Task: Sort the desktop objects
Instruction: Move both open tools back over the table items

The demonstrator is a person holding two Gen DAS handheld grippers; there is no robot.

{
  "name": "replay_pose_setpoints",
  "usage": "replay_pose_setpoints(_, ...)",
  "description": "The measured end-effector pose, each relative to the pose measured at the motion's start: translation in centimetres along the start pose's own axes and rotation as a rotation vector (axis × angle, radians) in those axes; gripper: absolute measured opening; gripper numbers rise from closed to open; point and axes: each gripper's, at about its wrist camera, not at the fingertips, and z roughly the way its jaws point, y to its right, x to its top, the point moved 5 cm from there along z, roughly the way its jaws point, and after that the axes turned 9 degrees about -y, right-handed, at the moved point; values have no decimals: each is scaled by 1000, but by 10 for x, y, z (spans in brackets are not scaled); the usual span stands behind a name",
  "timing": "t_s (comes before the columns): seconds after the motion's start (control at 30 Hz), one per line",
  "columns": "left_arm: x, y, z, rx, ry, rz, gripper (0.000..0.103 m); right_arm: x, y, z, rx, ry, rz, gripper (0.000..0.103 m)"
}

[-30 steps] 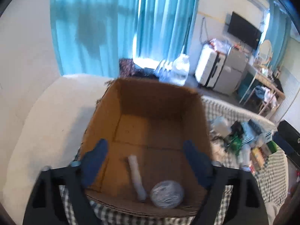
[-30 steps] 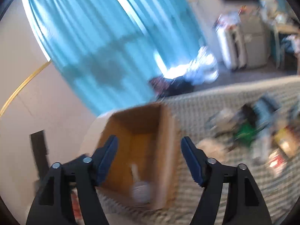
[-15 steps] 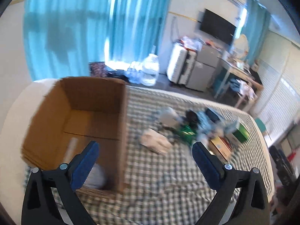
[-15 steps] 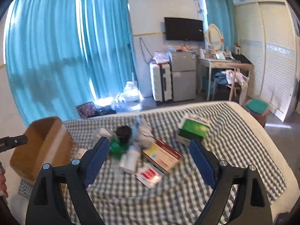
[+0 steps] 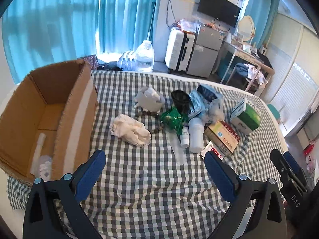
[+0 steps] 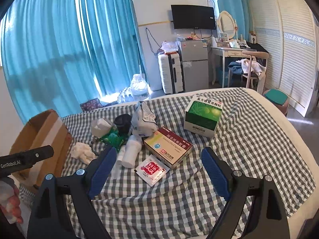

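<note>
Both empty: left gripper (image 5: 155, 163) spread wide, right gripper (image 6: 159, 160) parted; advise flat pinch on near sachet (image 6: 152, 169), carry left to cardboard box (image 5: 49, 107)

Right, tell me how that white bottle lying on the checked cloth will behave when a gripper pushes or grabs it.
The white bottle lies on its side, so a push would probably roll it. Its smooth round wall may slip between the pads. It leans against the red-and-tan box, which should block rolling that way.
</note>
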Motion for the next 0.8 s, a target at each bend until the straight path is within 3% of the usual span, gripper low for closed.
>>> replay_pose_setpoints(0.43, -9, 2, 65, 42, -94, -16, 102, 7, 29, 54, 51, -115, 62, 87)
replay_pose_setpoints(0.63, -1, -12, 97, 46, -133, -58, 102, 15, 27, 82, -19, -127, -60, 87)
replay_pose_setpoints(0.8, 9, -25, 122, 91, -150, -114, 102, 16, 31, 111, 27, -185, -98, 87)
